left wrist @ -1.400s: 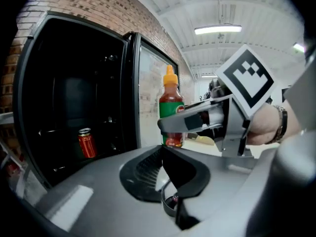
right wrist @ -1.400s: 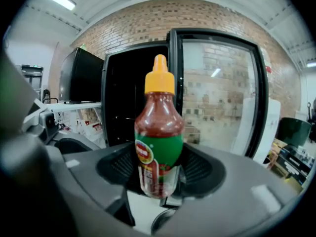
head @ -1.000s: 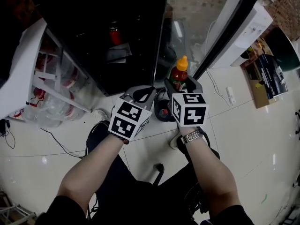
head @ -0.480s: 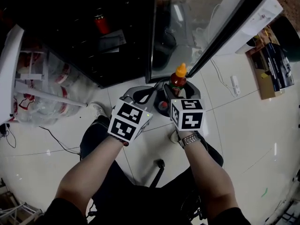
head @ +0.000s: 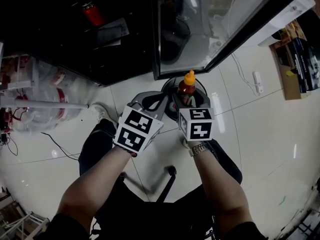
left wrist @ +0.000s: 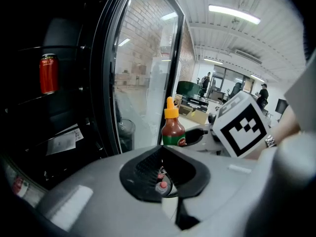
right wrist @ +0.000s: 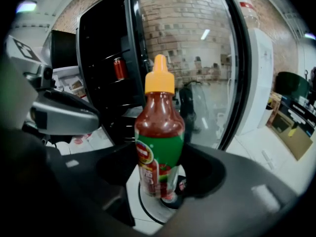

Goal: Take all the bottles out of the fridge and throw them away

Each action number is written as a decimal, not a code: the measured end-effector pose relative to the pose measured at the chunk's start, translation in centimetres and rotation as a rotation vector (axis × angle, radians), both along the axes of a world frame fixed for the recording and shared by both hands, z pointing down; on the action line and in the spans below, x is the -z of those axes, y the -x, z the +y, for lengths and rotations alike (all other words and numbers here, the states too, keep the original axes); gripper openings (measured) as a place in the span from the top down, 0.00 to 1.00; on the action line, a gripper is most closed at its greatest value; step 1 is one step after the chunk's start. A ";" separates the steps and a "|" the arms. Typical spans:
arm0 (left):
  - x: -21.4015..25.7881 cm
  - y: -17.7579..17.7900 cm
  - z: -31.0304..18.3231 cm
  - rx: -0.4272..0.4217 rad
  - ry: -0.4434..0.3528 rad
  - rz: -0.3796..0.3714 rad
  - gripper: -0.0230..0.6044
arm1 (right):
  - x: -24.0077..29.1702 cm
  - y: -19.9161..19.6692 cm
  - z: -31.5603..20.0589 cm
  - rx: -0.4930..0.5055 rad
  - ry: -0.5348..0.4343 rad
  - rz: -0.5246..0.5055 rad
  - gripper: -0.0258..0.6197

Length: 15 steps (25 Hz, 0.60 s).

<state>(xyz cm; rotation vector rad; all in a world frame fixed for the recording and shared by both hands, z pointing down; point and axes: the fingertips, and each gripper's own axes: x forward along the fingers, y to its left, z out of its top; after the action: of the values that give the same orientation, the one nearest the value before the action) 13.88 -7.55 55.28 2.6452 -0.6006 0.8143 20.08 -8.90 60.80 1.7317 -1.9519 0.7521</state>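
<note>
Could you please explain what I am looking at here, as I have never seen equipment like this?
There is no robot: a person holds a two-jaw gripper in each hand. The head view comes from a camera on the person's head, looking down at the white tiled floor. The other two cameras ride on the grippers, looking along their jaws. The right gripper is clamped on a sauce bottle with an orange cap. The left gripper is shut and empty. Ahead stands an open black fridge with a red can inside. Below the bottle sits a round container, seemingly a bin.
</note>
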 end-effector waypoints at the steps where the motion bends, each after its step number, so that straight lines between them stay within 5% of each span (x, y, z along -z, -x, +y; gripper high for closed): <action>1: -0.4 -0.1 0.0 0.000 0.008 -0.003 0.96 | -0.5 0.0 -0.1 0.001 0.002 -0.003 0.54; 15: -3.0 0.1 -1.0 0.010 0.032 -0.025 0.96 | -2.0 -0.7 -1.9 -0.011 -0.054 -0.020 0.53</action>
<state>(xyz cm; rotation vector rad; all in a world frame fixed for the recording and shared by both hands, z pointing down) 13.73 -8.59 58.25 2.6044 -0.6013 0.8483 20.81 -10.77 62.77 1.7746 -1.9945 0.7289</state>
